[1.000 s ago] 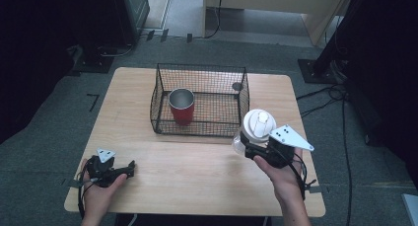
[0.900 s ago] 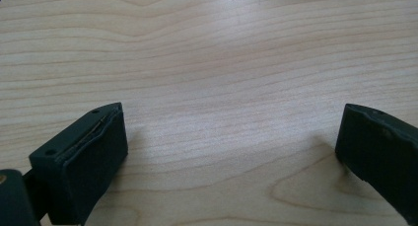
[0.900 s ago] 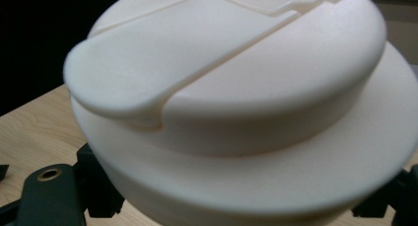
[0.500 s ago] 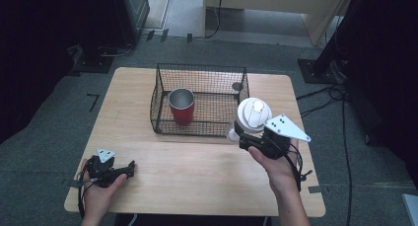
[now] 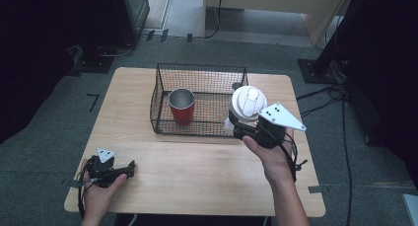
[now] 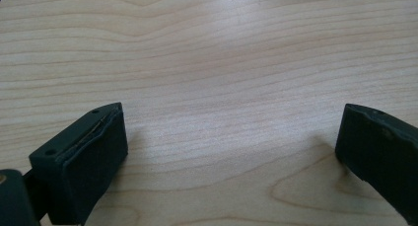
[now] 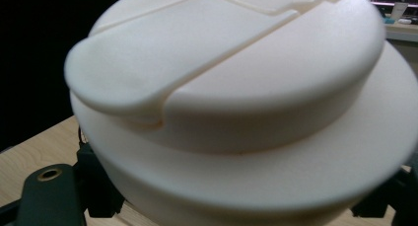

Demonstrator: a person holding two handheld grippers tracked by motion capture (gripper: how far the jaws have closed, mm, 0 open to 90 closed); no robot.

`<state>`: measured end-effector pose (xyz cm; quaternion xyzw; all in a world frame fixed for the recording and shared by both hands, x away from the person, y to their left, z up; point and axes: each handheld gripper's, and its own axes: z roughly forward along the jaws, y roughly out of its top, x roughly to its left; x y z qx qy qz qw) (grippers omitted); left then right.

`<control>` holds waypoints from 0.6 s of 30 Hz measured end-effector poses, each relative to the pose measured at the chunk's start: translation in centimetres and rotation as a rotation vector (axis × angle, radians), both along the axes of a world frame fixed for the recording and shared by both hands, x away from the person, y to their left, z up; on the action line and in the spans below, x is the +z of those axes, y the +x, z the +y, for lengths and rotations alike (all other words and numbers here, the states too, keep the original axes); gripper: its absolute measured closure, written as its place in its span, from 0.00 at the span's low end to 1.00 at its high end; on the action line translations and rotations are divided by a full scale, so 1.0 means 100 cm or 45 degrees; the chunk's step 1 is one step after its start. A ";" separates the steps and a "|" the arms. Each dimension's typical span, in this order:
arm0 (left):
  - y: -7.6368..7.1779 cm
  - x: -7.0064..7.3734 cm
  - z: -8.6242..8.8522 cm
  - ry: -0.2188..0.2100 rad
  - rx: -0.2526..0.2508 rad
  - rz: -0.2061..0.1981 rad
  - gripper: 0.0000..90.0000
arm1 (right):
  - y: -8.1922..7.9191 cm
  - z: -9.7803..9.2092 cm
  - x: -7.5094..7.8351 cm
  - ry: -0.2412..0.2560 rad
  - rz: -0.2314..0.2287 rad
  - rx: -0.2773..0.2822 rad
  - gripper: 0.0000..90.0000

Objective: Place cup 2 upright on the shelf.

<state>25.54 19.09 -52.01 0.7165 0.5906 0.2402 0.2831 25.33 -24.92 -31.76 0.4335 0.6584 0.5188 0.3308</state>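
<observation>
My right gripper [image 5: 236, 125] is shut on a white lidded cup [image 5: 248, 102], held in the air over the near right corner of the black wire basket [image 5: 162, 125]. In the right gripper view the cup's white lid [image 7: 236, 88] looms close, tilted toward the camera. A red cup with a metal rim [image 5: 181, 106] stands upright inside the basket at its left. My left gripper [image 5: 129, 168] rests on the table's near left part. In the left gripper view its jaws stand wide apart over bare wood, holding nothing.
The light wooden table [image 5: 207, 176] has bare wood in front of the basket. A small dark object [image 5: 236, 86] lies in the basket's far right corner. Cables [image 5: 340, 95] trail on the grey floor at the right.
My right gripper has carried the white cup up and away from me, from beside the basket's right front to over its near right corner. The left gripper has stayed still.
</observation>
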 end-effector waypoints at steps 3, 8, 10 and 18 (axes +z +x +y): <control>0.000 0.000 0.000 0.000 0.000 0.000 0.00 | 0.005 0.004 0.002 -0.009 -0.005 0.000 0.18; 0.000 0.000 0.000 0.000 0.000 0.000 0.00 | 0.015 0.010 0.004 -0.021 -0.012 0.002 0.18; 0.000 0.000 0.000 0.000 0.000 0.000 0.00 | 0.019 0.013 0.005 -0.019 -0.012 0.000 0.18; 0.000 0.000 0.000 -0.001 0.000 0.000 0.00 | 0.034 0.022 0.005 0.003 -0.018 -0.020 0.18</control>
